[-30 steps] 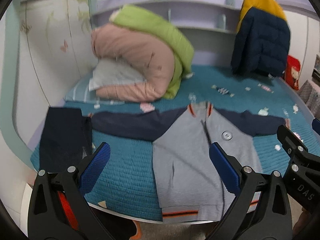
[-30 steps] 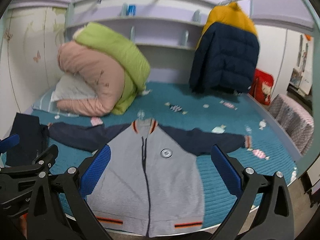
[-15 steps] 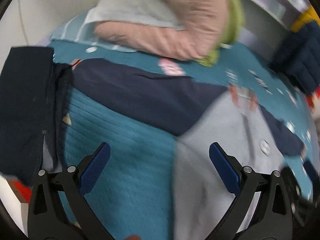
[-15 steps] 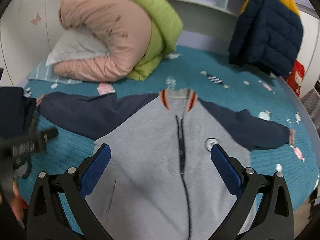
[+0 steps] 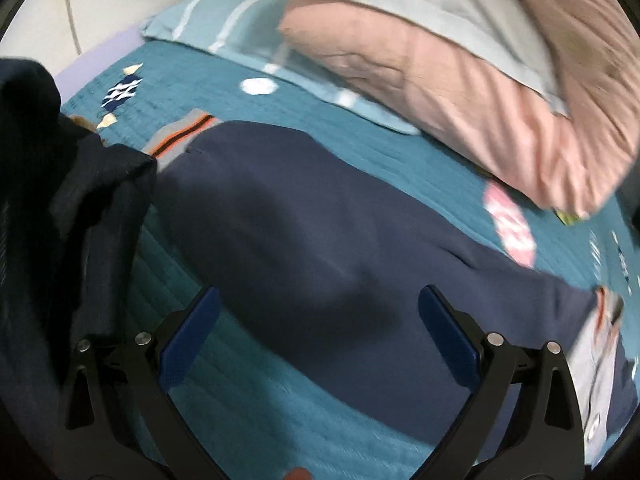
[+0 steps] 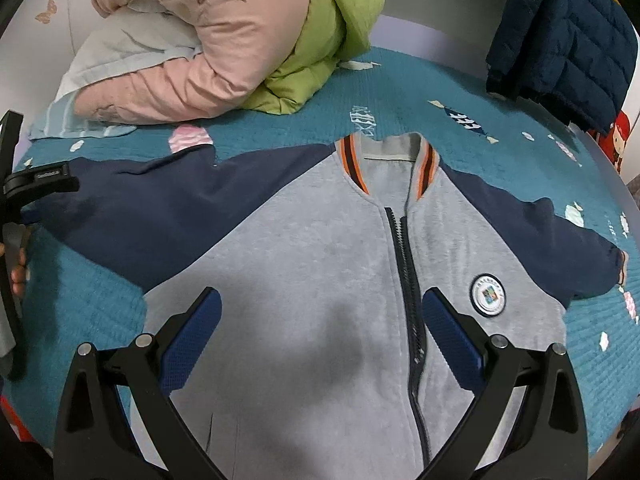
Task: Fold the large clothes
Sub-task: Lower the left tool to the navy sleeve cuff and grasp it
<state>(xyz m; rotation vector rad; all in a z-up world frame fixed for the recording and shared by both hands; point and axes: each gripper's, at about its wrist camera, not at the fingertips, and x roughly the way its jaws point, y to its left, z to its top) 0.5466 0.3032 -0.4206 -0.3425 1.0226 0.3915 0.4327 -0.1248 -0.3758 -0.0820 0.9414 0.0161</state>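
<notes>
Both grippers, left gripper point(image 5: 318, 330) and right gripper point(image 6: 320, 332), have closed in on the jacket point(image 6: 320, 272), jaws wide.

Bare quilt point(image 6: 76, 304) beside jacket sleeve point(image 6: 160, 216) passable; pink duvet point(image 6: 208, 40) blocks far side, dark garment point(image 5: 60, 200) crowds sleeve cuff.

A bed with a teal quilted cover point(image 6: 420, 92) printed with small fish and sweets fills both views. At the head of the bed, a pink duvet point(image 6: 208, 40) lies rolled with a green duvet point(image 6: 332, 32) against it, both over a pale pillow point(image 6: 120, 52). A dark padded coat point(image 6: 568, 40) hangs beyond the bed's far right corner. A white wall point(image 6: 48, 12) with a butterfly sticker stands left of the pillow. The light is soft and even.
</notes>
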